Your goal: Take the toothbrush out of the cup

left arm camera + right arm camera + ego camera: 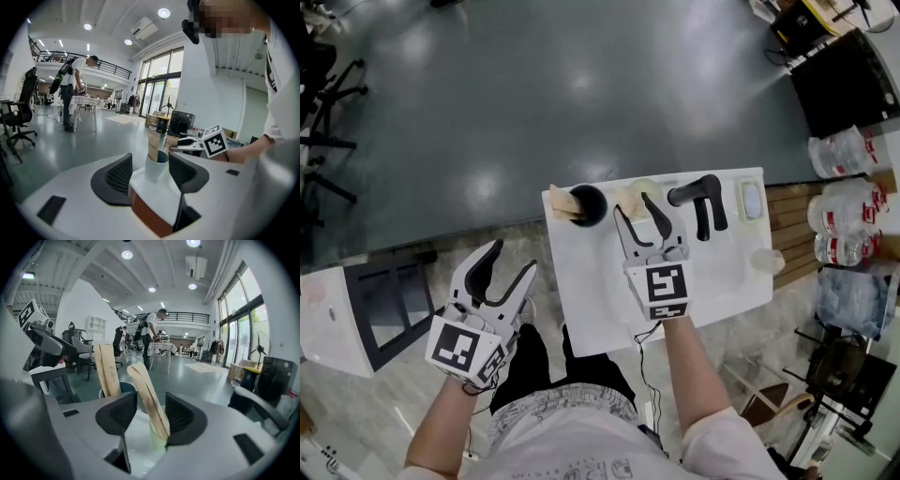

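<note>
On the white table a pale green cup holds a tan paper-wrapped toothbrush. My right gripper reaches over it, jaws either side of the wrapper. In the right gripper view the wrapped toothbrush leans from the green cup against the right-hand jaw, with a gap on the left; the right gripper is open. A dark cup to the left holds another wrapped toothbrush. My left gripper hangs open and empty off the table's left side, facing that cup.
A black hair dryer and a small white dish lie at the table's far right. Water bottles stand beyond the right edge. A white cabinet sits at lower left. A person works at a far table.
</note>
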